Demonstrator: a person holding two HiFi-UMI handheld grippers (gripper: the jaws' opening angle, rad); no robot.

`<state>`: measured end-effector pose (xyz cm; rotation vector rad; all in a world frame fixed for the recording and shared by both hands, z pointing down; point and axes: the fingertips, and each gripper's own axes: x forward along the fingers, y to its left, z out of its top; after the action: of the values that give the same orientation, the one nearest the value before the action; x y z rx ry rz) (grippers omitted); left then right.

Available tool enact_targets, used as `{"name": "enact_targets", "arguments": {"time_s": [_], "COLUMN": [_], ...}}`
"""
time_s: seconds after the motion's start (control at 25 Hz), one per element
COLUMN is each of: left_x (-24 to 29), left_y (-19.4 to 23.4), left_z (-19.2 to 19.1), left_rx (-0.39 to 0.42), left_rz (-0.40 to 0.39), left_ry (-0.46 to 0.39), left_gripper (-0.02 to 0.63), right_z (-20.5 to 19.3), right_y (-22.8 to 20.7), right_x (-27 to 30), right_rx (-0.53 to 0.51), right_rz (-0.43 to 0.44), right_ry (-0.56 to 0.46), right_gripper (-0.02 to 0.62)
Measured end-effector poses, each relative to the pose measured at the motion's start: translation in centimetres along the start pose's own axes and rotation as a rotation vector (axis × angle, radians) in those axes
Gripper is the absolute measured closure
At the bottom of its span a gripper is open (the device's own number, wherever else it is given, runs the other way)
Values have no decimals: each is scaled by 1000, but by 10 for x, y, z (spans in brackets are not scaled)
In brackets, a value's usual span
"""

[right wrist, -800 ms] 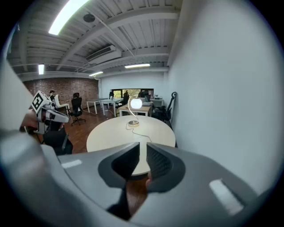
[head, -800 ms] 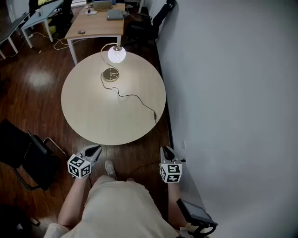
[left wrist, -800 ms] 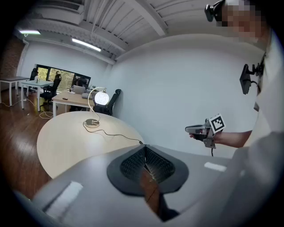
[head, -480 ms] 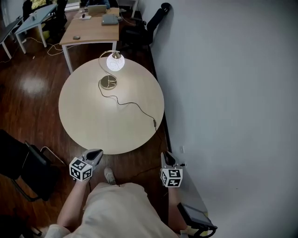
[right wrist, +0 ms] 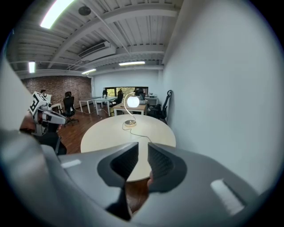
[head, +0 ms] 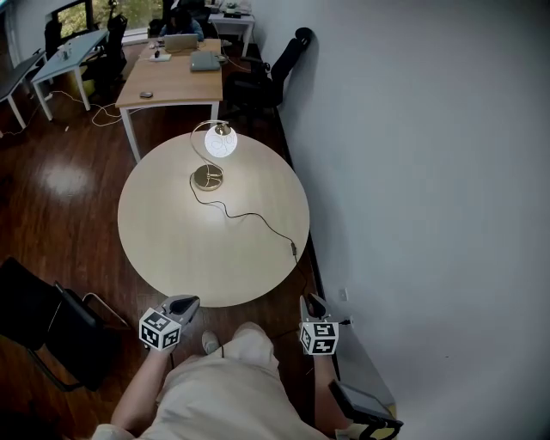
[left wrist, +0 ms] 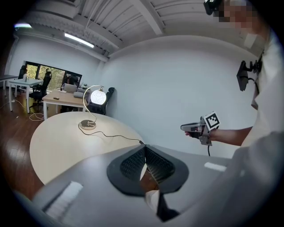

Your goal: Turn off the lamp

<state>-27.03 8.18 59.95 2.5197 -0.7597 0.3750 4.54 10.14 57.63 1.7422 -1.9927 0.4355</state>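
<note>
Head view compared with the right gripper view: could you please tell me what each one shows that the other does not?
Only the head view shows the marker cube on the right gripper and the person's shoe. Only the right gripper view shows the ceiling lights, the brick wall and that gripper's jaws standing apart with nothing between them. Both show the round table, the lit lamp, its cable and the left gripper.

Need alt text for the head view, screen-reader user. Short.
A lit globe lamp stands at the far side of a round table, its cord trailing across the top to the right edge. At the near side a person holds the left gripper and right gripper short of the table, neither touching anything.
</note>
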Motion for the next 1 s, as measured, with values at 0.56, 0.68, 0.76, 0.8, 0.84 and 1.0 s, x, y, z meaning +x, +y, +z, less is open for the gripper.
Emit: {"name": "enact_targets", "arguments": {"time_s": [0.56, 0.68, 0.76, 0.8, 0.84, 1.0], "left_x": [13, 40, 59, 70, 80, 118], "left_y": [14, 14, 13, 13, 13, 11], "left_z": [3, 16, 28, 34, 40, 57], "left_rx": [-49, -55, -48, -44, -41, -39], "left_rz": [102, 103, 98, 96, 94, 83], "left_ry": [30, 44, 53, 58, 65, 98], "left_gripper": [606, 606, 606, 606, 606, 606], "right_z": [1, 1, -2, -3, -6, -18], "right_y": [-31, -49, -59, -63, -68, -87], "right_x": [70, 91, 108, 117, 126, 162], "right_rx": [12, 29, 48, 56, 59, 59], "right_rz": [73, 96, 118, 129, 139, 156], "right_ry": [69, 97, 121, 136, 150, 202], "right_gripper": [528, 528, 517, 510, 505, 502]}}
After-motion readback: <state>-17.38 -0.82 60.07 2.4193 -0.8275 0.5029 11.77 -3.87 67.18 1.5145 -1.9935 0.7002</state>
